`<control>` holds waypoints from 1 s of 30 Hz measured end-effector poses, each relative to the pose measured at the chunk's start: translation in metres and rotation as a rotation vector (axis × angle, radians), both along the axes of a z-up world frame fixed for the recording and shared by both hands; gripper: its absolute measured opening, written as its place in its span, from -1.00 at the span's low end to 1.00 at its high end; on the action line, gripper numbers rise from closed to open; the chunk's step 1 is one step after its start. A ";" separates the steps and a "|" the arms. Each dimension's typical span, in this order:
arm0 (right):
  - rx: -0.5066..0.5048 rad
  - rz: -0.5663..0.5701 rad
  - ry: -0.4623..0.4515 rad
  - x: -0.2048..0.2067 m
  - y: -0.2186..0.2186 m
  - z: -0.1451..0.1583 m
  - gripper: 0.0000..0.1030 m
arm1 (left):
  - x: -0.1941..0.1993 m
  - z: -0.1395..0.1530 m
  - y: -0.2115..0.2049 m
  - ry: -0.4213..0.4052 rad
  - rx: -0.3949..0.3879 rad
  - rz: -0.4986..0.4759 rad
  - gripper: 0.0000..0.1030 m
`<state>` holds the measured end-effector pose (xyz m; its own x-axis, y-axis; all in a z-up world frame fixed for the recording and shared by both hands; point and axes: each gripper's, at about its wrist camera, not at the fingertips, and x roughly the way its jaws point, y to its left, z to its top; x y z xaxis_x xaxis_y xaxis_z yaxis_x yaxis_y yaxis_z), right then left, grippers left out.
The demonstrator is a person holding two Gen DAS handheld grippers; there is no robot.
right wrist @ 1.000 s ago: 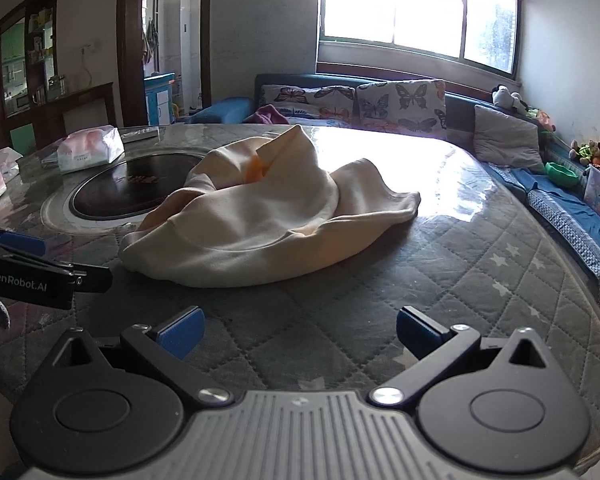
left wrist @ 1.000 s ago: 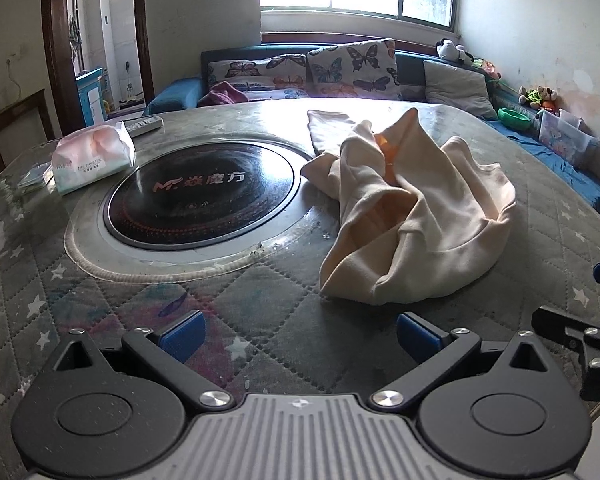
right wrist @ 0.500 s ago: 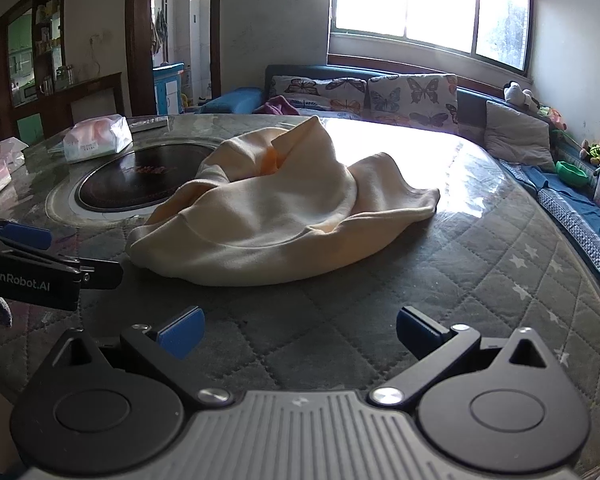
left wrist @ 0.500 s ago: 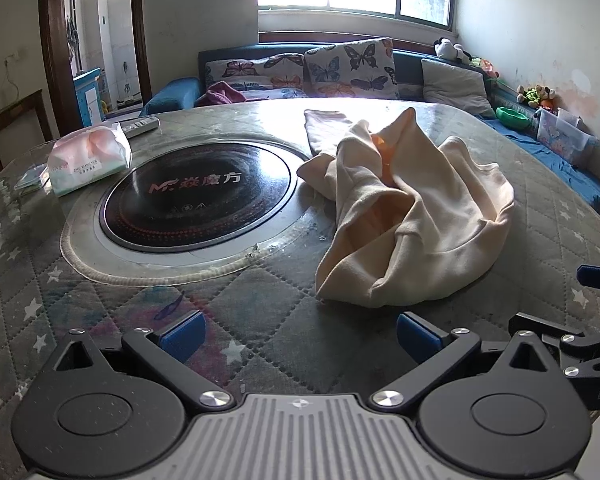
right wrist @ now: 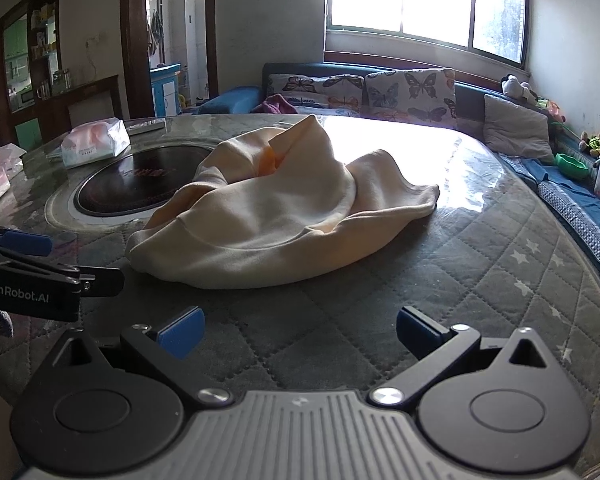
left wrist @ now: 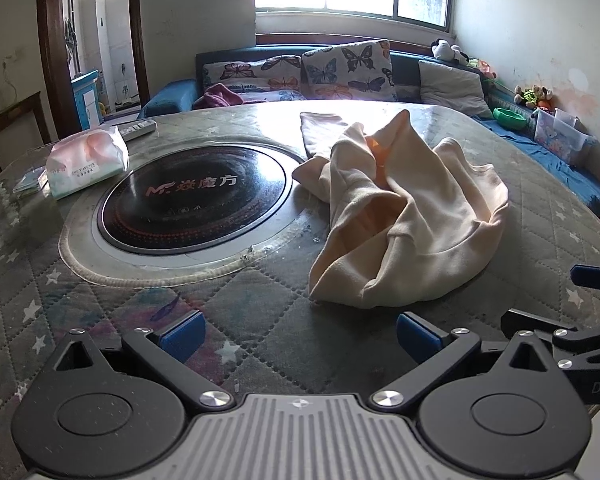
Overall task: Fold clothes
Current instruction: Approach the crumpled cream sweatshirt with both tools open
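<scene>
While both grippers' fingers [left wrist: 182, 334] [right wrist: 420, 330] stay spread, a crumpled cream garment [left wrist: 404, 216] lies on the quilted table [left wrist: 260, 320] before a sofa [right wrist: 340, 76].

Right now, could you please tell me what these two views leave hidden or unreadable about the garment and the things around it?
- Cream garment: crumpled in both views; its own folds hide its type and most of its edges.
- Orange patch: mostly buried in the folds, so what it is cannot be told.
- Tissue pack: label print too small to read in either view.
- Right gripper: cut off by the right edge in the left wrist view.
</scene>
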<state>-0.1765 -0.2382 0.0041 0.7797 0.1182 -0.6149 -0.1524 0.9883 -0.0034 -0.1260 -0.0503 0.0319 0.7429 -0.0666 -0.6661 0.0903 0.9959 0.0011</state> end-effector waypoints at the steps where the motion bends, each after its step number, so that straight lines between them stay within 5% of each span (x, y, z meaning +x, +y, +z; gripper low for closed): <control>1: -0.001 0.000 -0.001 0.000 0.000 0.000 1.00 | 0.000 0.000 0.000 -0.001 0.000 0.001 1.00; 30: 0.012 0.019 -0.004 0.006 0.008 0.007 1.00 | 0.005 0.006 -0.005 -0.005 -0.004 -0.024 1.00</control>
<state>-0.1703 -0.2300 0.0114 0.7797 0.1402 -0.6102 -0.1709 0.9853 0.0081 -0.1214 -0.0552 0.0378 0.7441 -0.0869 -0.6624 0.1139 0.9935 -0.0024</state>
